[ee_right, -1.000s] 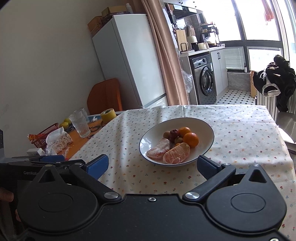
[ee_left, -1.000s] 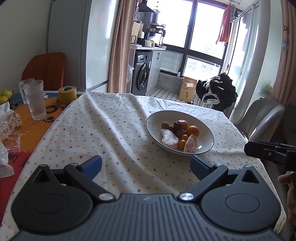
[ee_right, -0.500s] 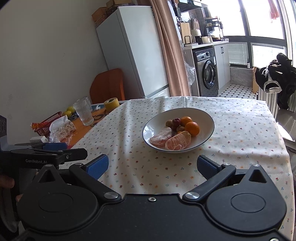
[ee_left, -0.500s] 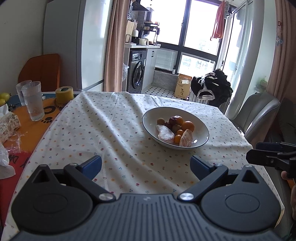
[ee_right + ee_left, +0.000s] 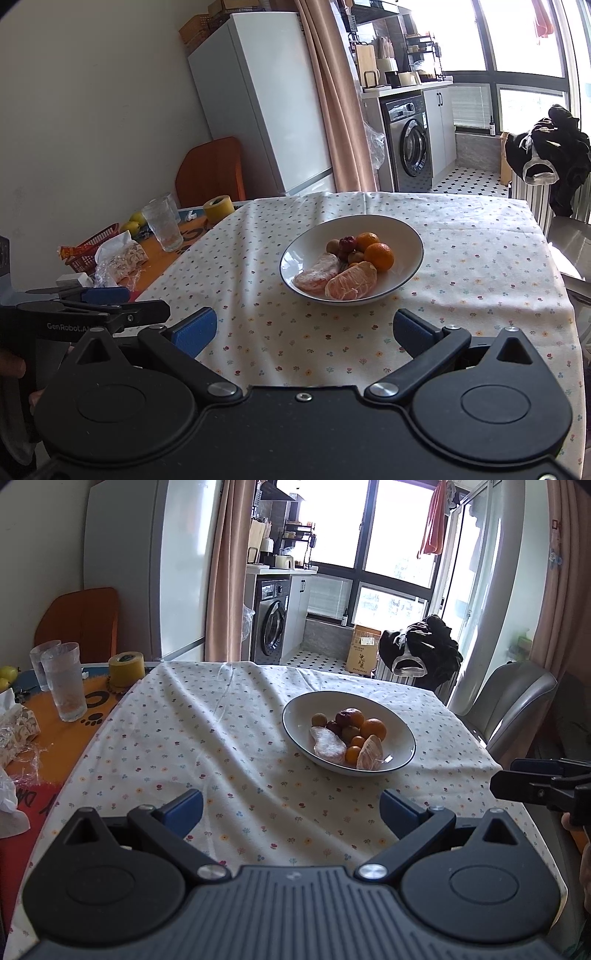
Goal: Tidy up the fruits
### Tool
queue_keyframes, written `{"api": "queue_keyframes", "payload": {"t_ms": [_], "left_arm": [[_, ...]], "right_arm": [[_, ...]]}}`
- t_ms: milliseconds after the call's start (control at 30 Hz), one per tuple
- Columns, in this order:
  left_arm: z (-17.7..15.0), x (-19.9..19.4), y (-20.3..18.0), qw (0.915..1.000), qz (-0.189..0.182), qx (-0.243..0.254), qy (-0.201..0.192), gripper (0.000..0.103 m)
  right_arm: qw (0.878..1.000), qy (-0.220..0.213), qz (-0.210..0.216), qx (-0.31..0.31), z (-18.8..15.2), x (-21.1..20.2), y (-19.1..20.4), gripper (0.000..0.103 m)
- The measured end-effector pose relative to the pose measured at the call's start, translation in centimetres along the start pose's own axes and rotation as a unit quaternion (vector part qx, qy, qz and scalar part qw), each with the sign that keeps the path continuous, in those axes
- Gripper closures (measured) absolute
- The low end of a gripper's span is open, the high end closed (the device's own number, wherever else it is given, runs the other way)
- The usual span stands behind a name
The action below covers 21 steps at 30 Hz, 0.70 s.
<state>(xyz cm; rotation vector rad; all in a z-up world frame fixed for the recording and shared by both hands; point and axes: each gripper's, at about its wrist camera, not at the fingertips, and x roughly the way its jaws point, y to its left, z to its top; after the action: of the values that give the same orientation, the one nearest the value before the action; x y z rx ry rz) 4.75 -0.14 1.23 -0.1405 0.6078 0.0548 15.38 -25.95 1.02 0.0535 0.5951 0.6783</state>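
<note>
Your left tool point(image 5: 291, 810) and right tool point(image 5: 304, 328) both stood released and empty, near the surface point(image 5: 207, 746) edge. The fruits point(image 5: 347, 264) lay together in the bowl point(image 5: 406, 236). This fits either gathering done or sorting pending.

White bowl point(image 5: 400, 734), flower-dotted tablecloth point(image 5: 207, 731), yellow tape roll point(image 5: 126, 666)

Bowl point(image 5: 400, 751) on cloth point(image 5: 207, 738), right of centre, with fruit point(image 5: 349, 734) in it. Left of cloth: glasses point(image 5: 66, 681) and tape point(image 5: 126, 667), near the far edge. Behind the table: fridge point(image 5: 266, 99), washer point(image 5: 408, 142).
</note>
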Motion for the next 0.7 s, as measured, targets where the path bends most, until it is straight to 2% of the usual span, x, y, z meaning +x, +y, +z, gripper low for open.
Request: {"api": "queue_keyframes", "payload": {"t_ms": [700], "left_arm": [[-0.23, 0.29, -0.13, 1.0, -0.002, 0.004, 0.003, 0.002]], "right_arm": [[1.0, 0.008, 0.002, -0.001, -0.16, 0.38, 0.0, 0.0]]}}
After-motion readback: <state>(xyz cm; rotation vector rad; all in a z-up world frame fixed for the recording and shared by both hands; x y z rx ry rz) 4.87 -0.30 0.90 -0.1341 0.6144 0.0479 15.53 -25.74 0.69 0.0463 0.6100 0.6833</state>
